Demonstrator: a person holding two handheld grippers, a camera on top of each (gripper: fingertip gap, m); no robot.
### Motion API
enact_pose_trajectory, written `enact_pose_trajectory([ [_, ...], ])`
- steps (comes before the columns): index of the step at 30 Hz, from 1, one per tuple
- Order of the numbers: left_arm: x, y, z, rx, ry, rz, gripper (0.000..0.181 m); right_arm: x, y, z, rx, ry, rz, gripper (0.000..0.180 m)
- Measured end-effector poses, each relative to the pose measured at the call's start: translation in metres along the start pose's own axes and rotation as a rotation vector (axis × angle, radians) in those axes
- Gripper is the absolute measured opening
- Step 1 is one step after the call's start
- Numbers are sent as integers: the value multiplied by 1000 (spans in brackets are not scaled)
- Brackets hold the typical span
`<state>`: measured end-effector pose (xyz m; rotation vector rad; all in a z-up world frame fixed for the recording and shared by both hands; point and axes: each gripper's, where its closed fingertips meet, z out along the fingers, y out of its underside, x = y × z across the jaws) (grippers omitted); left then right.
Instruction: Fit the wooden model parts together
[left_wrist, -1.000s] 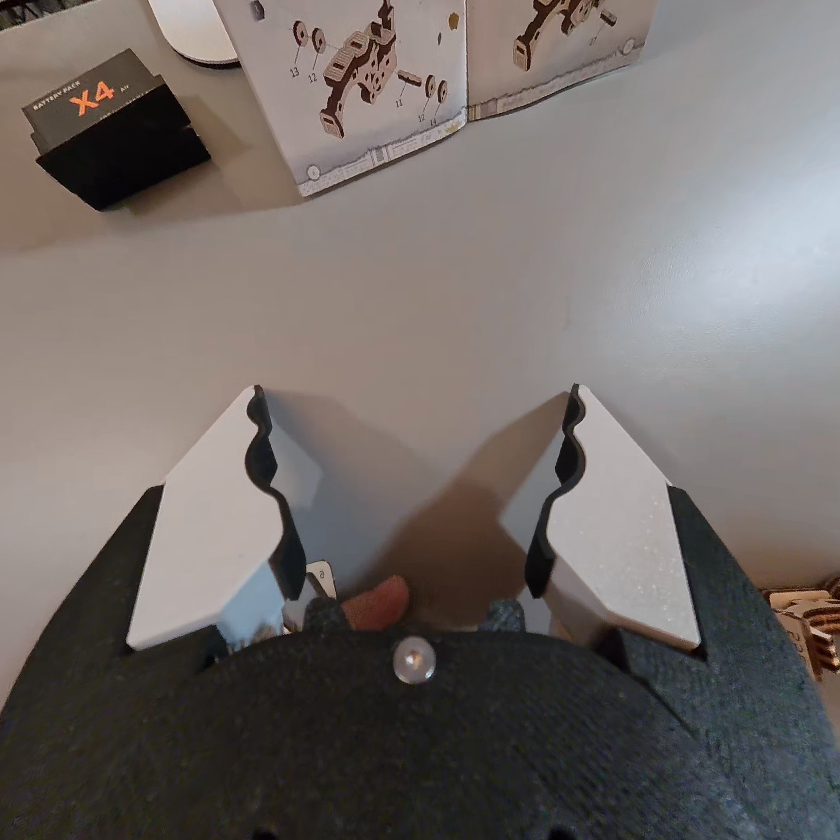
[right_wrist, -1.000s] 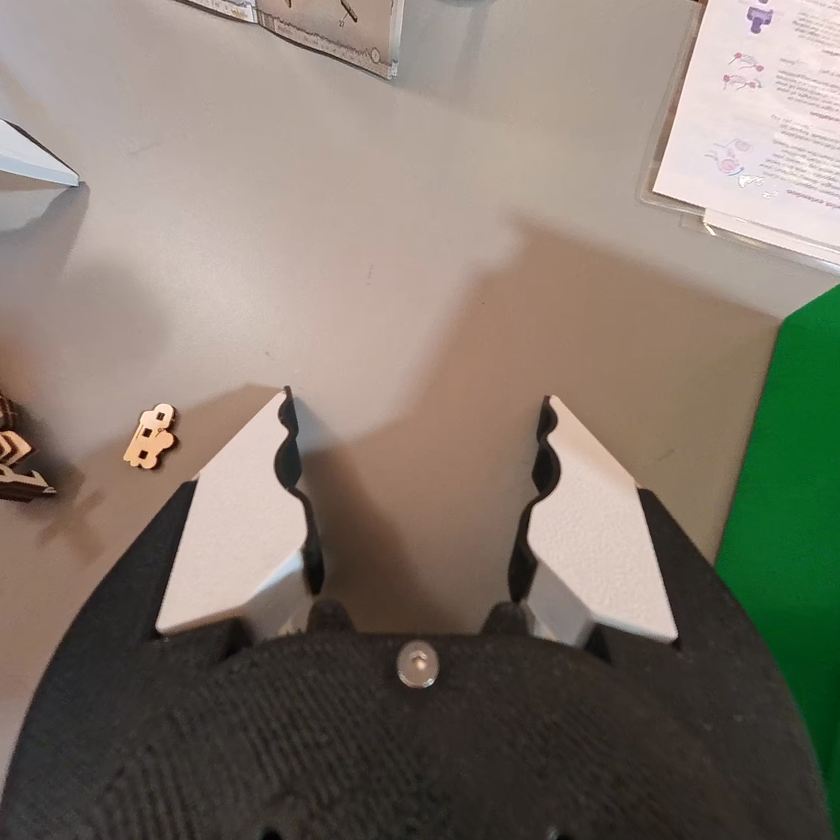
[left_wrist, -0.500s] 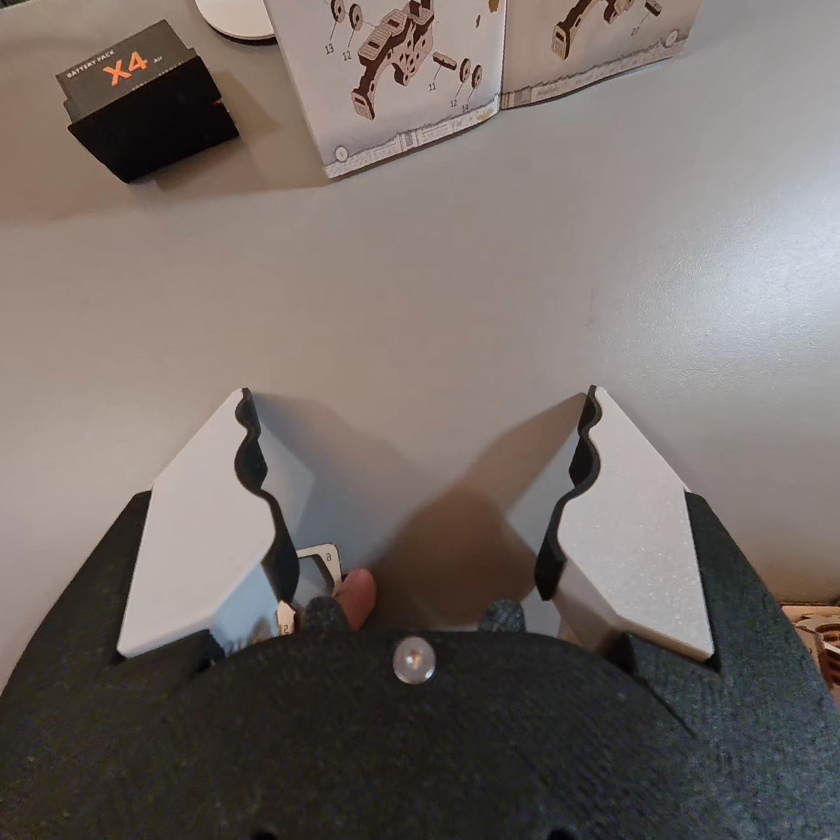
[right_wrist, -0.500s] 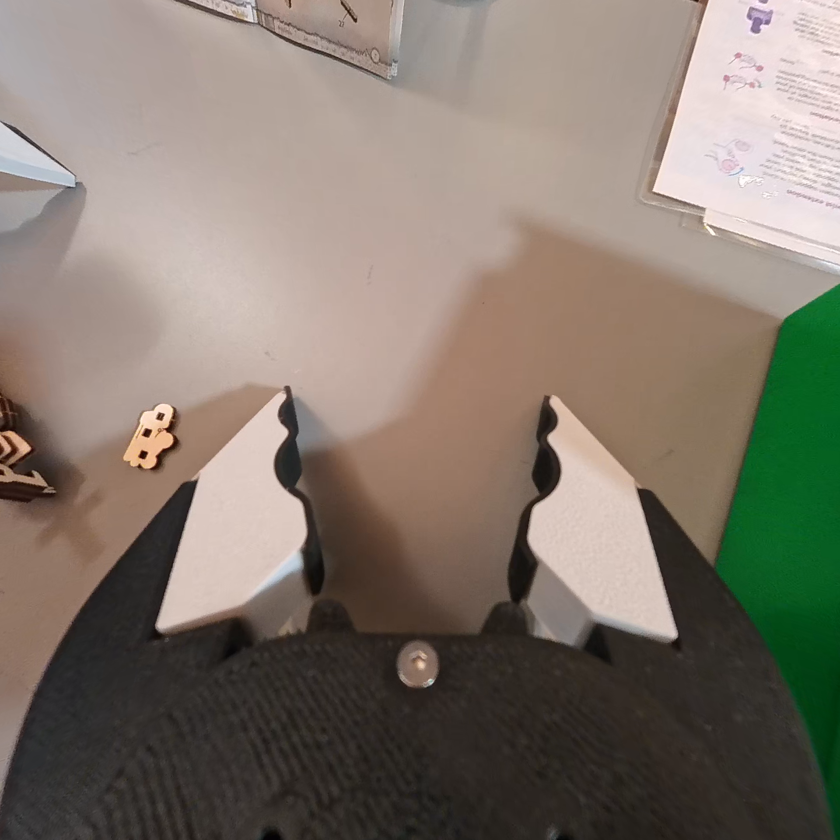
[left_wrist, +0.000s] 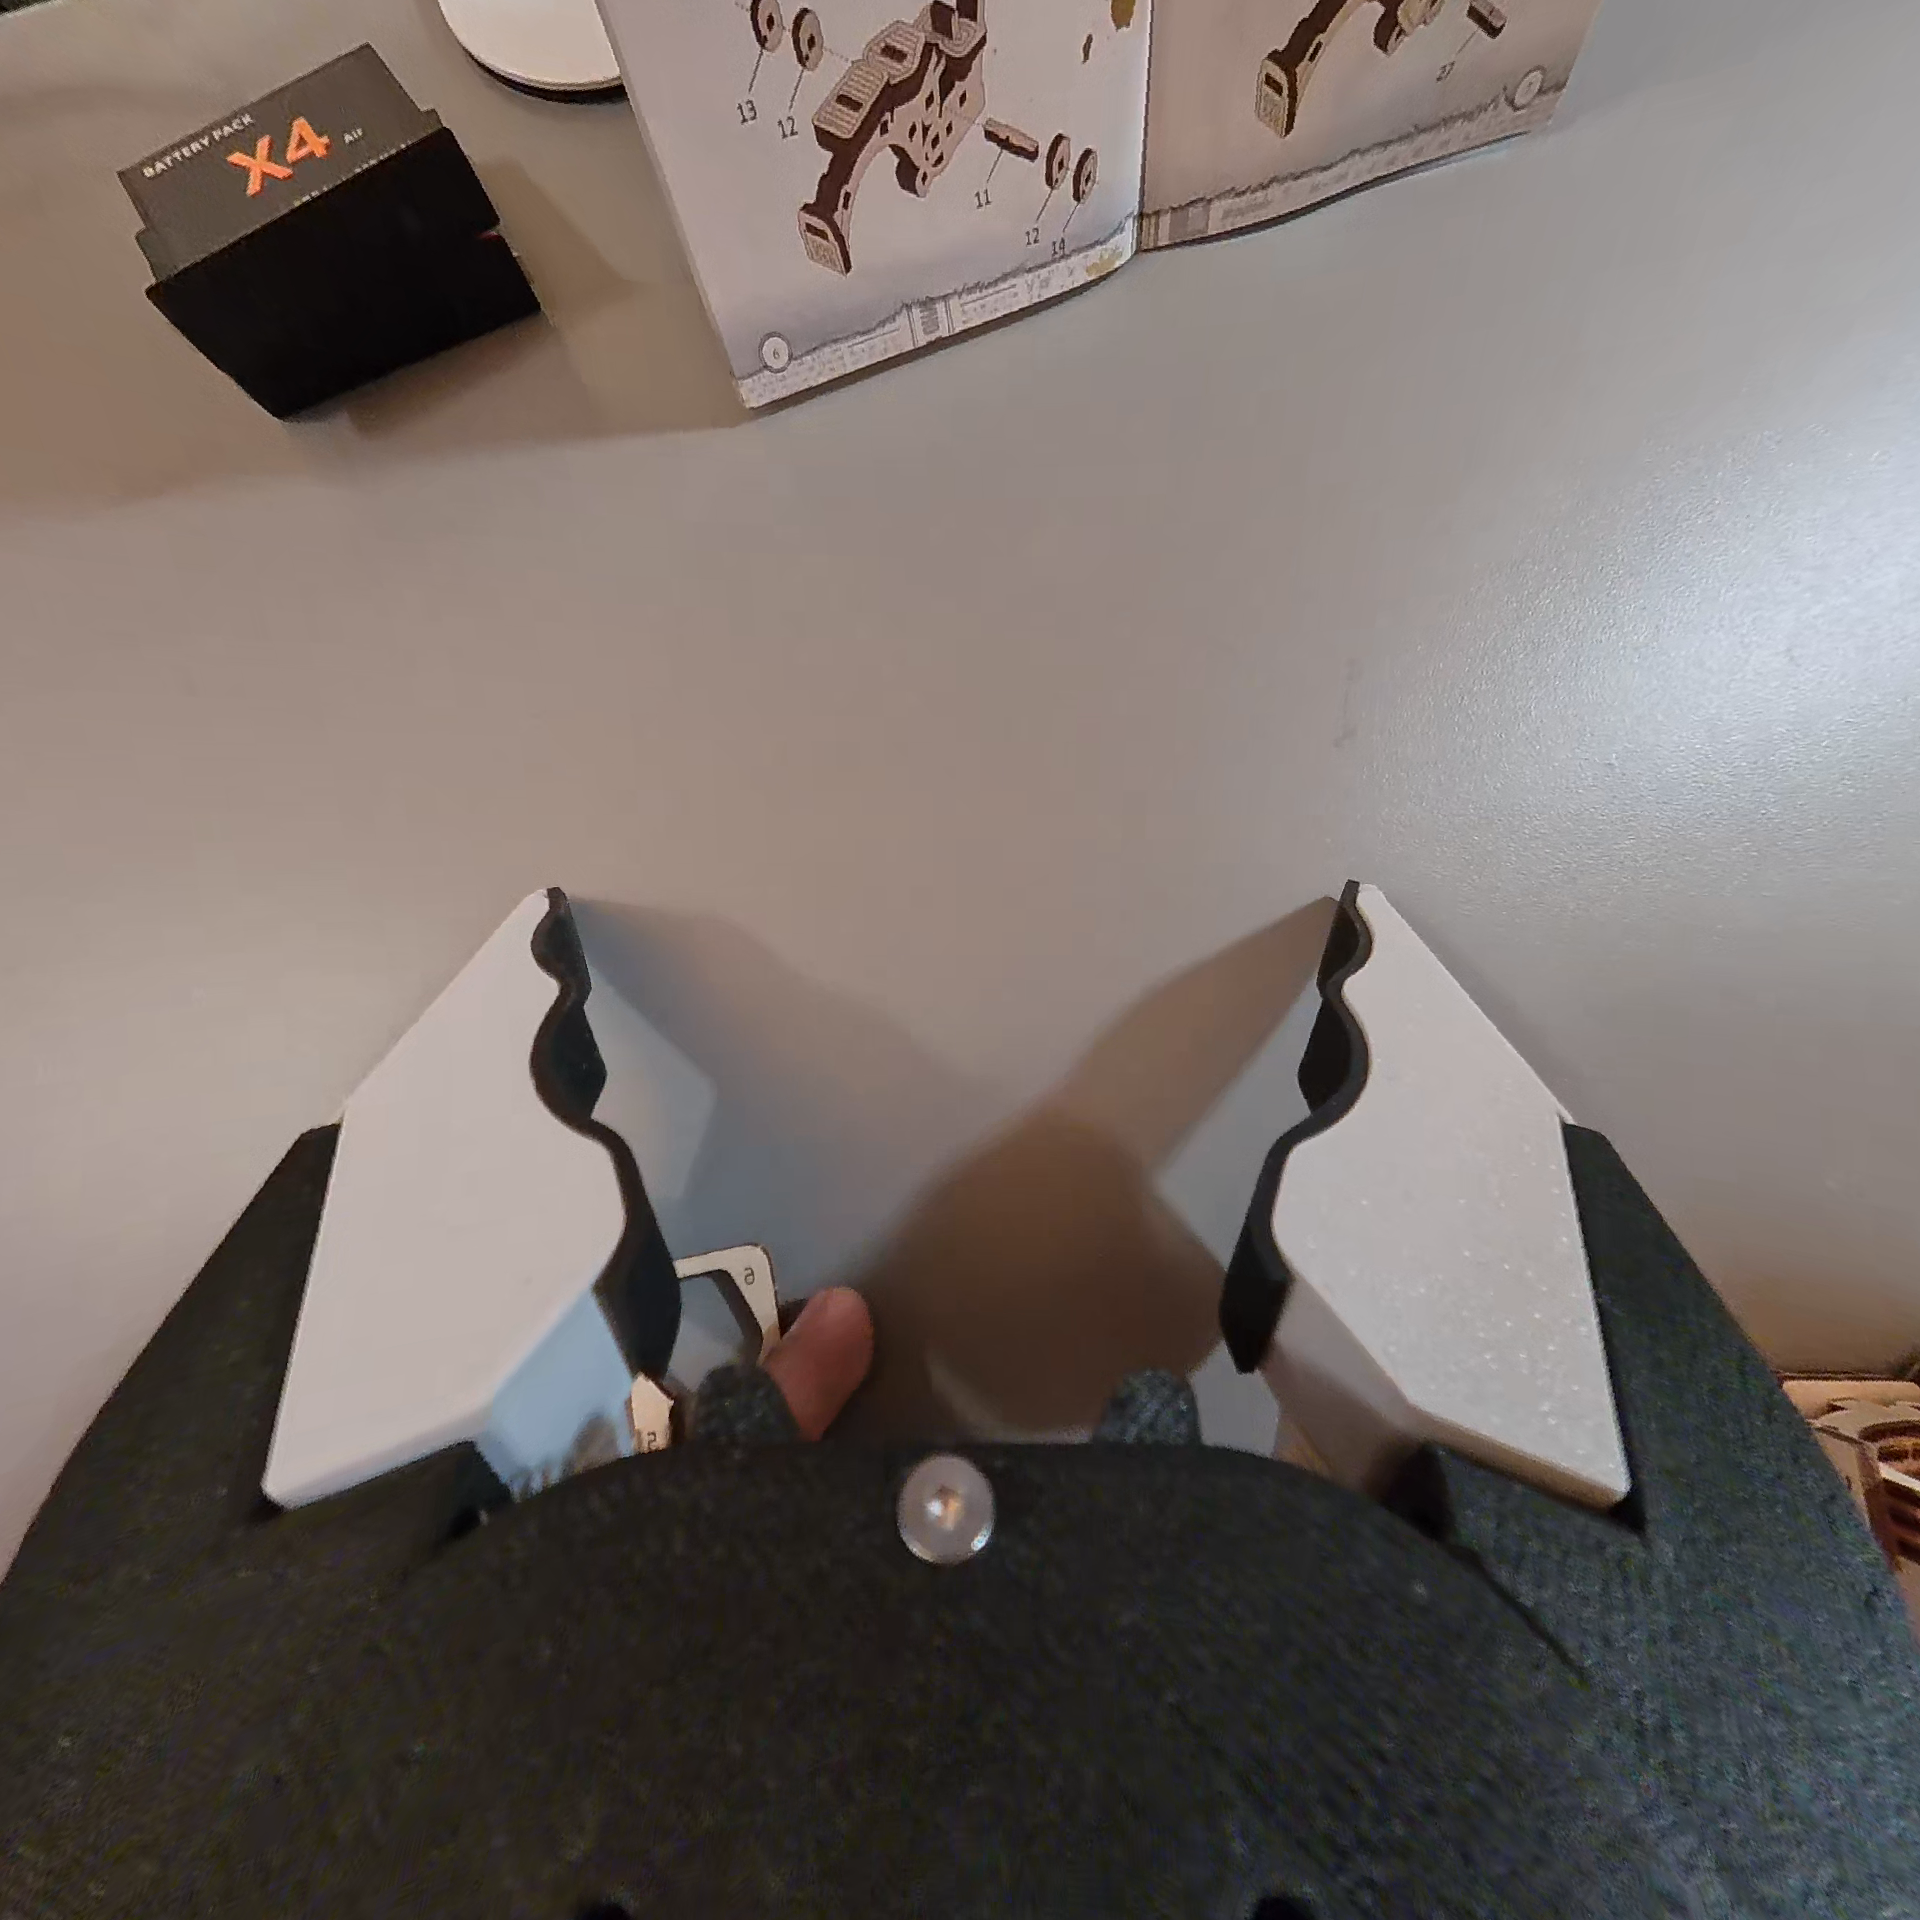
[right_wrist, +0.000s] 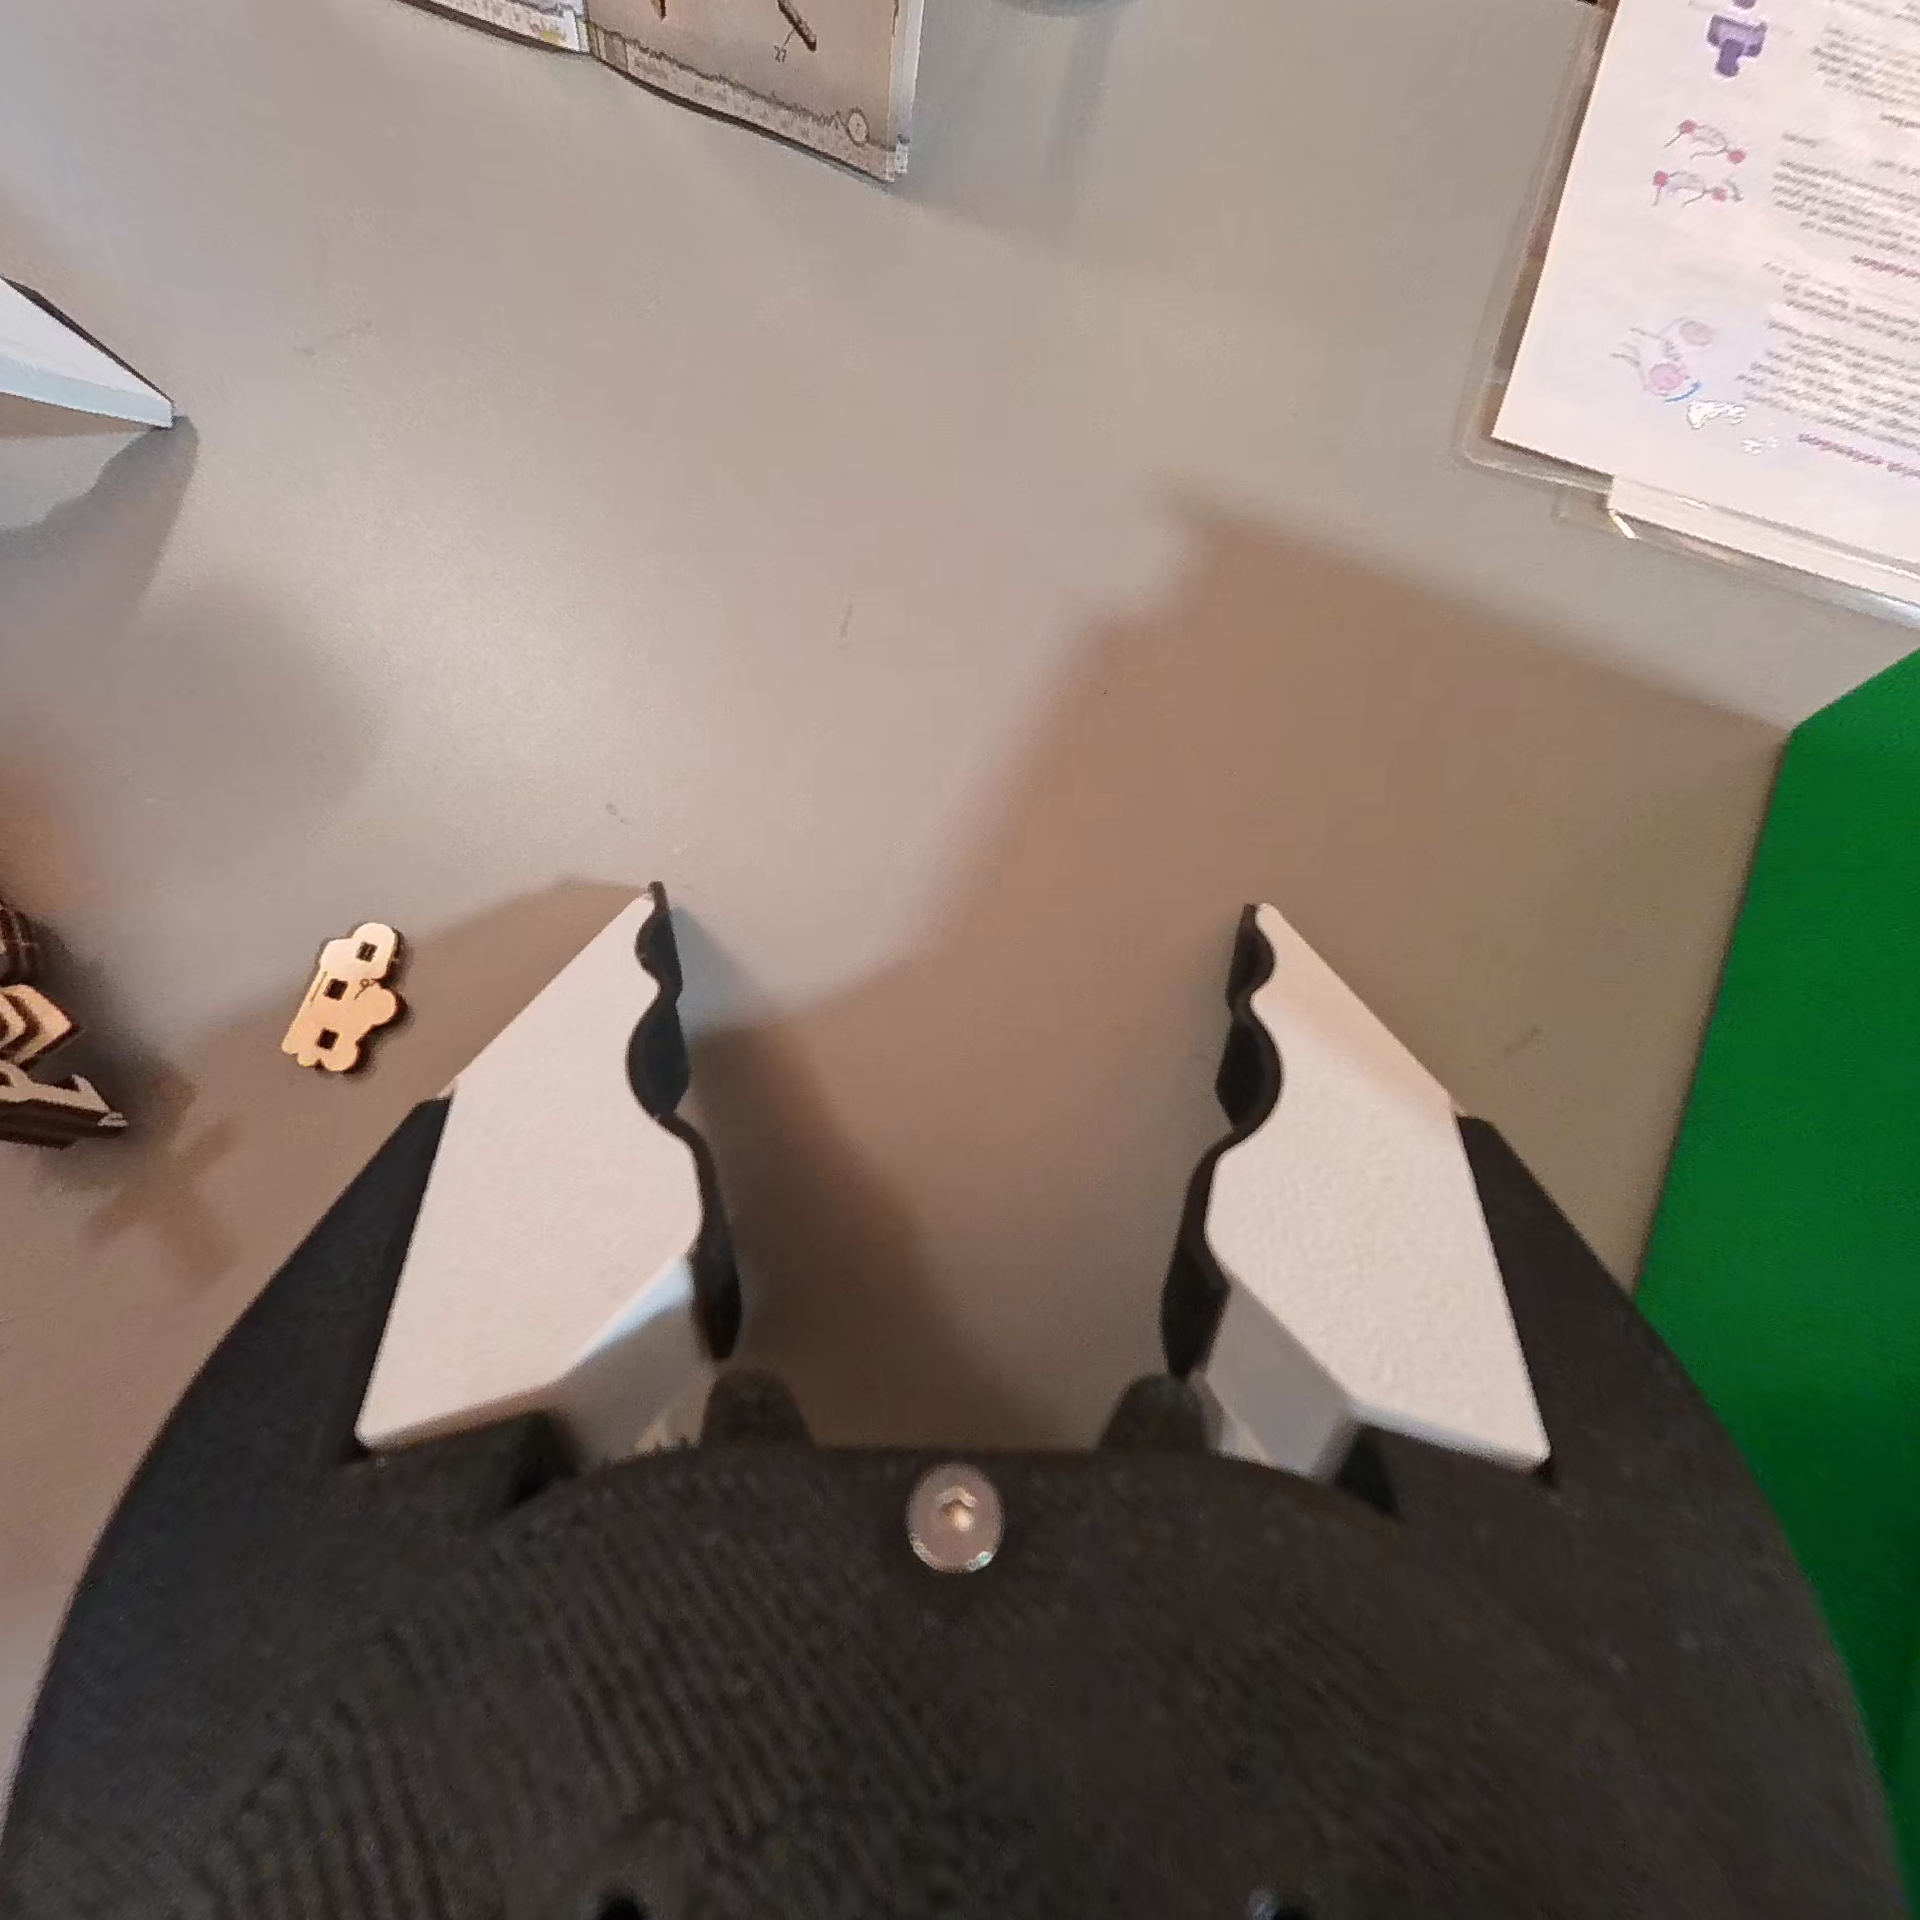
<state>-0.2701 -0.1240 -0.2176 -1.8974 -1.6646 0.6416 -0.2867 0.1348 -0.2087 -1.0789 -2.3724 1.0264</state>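
Two hand-held grippers hover over a grey table (left_wrist: 935, 675), both with jaws spread wide and nothing between them.

The left gripper (left_wrist: 951, 904) faces bare tabletop. Deep in the gap behind its left jaw, a person's fingertip (left_wrist: 831, 1351) shows beside a small pale wooden piece (left_wrist: 732, 1283), partly hidden by the jaw; whether they touch cannot be told. Well ahead of the jaws stands a folded instruction sheet (left_wrist: 914, 197) printed with drawings of a wooden model. Ahead and to the left of the jaws lies a black box (left_wrist: 322, 239) with orange lettering, and beyond it the edge of a white round base (left_wrist: 540, 62). At the frame edge to the right of the right jaw, a sliver of pale wooden parts (left_wrist: 1860, 1434) is visible.

The right gripper (right_wrist: 951, 904) likewise holds nothing. Just beside its left jaw, on the table, lies a small flat wooden model part (right_wrist: 343, 997) with square cut-outs. Farther left, at the frame edge, sits a dark-edged cluster of wooden parts (right_wrist: 31, 1049). Ahead and to the right of the jaws lie printed sheets in a clear sleeve (right_wrist: 1714, 260); a green surface (right_wrist: 1808, 1143) borders the table to the right of the right jaw. A white tip of the other gripper (right_wrist: 73, 364) pokes in ahead on the left.
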Motion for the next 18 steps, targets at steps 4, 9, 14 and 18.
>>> enact_pose_trajectory([
  [4, 0, 0, 0, 0, 1, -1, 138, 0, 0, 0, 0, 0, 0, 106],
  [9, 0, 0, 0, 1, -1, -3, 138, 0, 0, 0, 0, 0, 0, 106],
  [14, -1, 0, 0, 1, -5, -4, 139, 0, 0, 0, 0, 0, 0, 106],
  [18, -1, 2, -2, 1, -16, -17, 139, 0, 0, 1, 0, 3, 1, 107],
])
